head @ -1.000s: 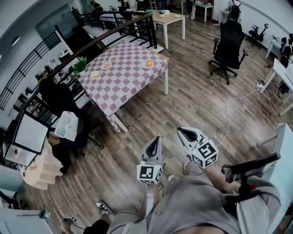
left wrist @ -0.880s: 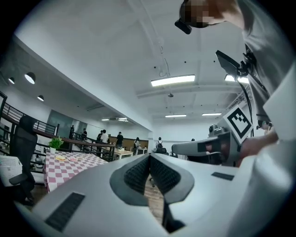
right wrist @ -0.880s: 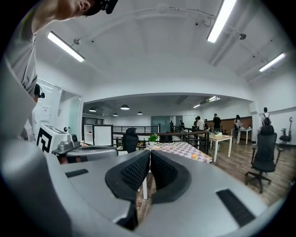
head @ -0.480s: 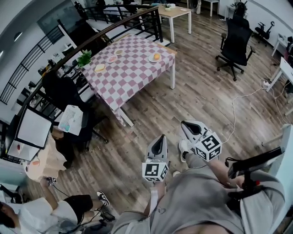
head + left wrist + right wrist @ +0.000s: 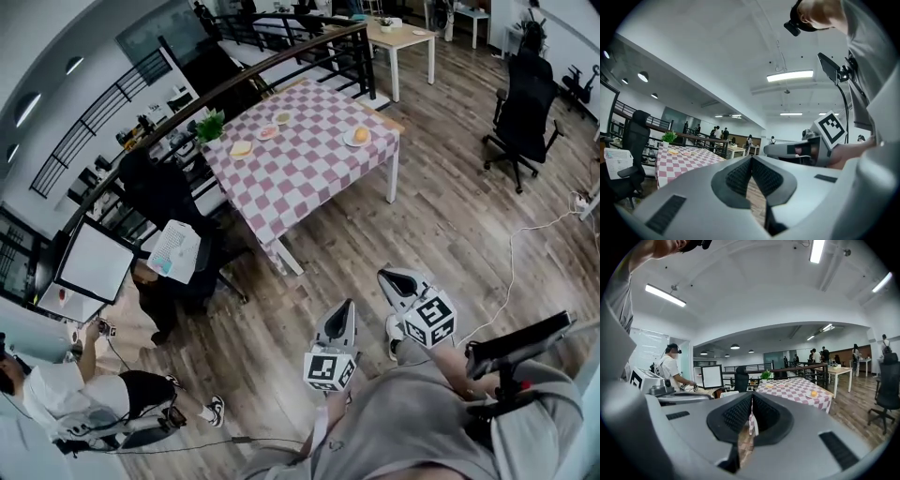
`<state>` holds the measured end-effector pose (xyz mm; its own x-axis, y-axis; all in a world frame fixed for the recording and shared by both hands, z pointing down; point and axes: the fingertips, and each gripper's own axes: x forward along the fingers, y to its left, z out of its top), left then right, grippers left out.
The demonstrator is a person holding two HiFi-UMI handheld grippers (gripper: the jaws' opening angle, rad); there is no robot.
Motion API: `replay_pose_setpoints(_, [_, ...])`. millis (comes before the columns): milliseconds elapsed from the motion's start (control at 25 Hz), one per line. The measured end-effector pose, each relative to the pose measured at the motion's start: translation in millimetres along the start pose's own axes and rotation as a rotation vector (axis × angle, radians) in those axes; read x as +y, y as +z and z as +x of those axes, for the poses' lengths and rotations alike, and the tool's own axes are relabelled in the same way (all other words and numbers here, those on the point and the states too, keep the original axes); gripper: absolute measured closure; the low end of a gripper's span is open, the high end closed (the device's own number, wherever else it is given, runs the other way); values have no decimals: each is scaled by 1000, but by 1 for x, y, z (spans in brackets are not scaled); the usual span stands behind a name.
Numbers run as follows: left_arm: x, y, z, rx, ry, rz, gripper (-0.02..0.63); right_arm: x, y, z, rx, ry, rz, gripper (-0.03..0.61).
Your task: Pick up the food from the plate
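Food: orange round piece (image 5: 361, 134) on a white plate (image 5: 348, 141), at the 2 o'clock corner of the checkered table (image 5: 300, 178).
Other plates (image 5: 242, 148): three, toward 10 o'clock, near the potted plant (image 5: 211, 126).
Left gripper (image 5: 348, 307): jaws together, empty; the table is at 12 o'clock, well apart.
Right gripper (image 5: 387, 275): jaws together, empty.

No word, number, brand or label was legible in any view. The only sign-like marks were black-and-white square code patterns. One stood on the cube (image 5: 330, 369) of the left gripper (image 5: 349, 306) at lower centre of the head view. The other stood on the cube (image 5: 431, 321) of the right gripper (image 5: 387, 275) just right of it, and also showed at the right of the left gripper view.
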<state>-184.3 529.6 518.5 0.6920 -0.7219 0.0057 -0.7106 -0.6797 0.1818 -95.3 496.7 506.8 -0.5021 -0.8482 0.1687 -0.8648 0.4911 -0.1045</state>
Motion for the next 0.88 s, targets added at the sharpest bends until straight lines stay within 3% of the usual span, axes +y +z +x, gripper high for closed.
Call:
replay_pose_setpoints(240, [24,4,64,41,15,18,603,-57,11,48,-13,26,38,565])
replay_pose_setpoints(640, [44,36,194,25,19,37,603,-182,45,102,-55,17,73,565])
replay_pose_setpoints(880, [56,11,246,47,47,16,603,-229,33,127,-77,39,77,565])
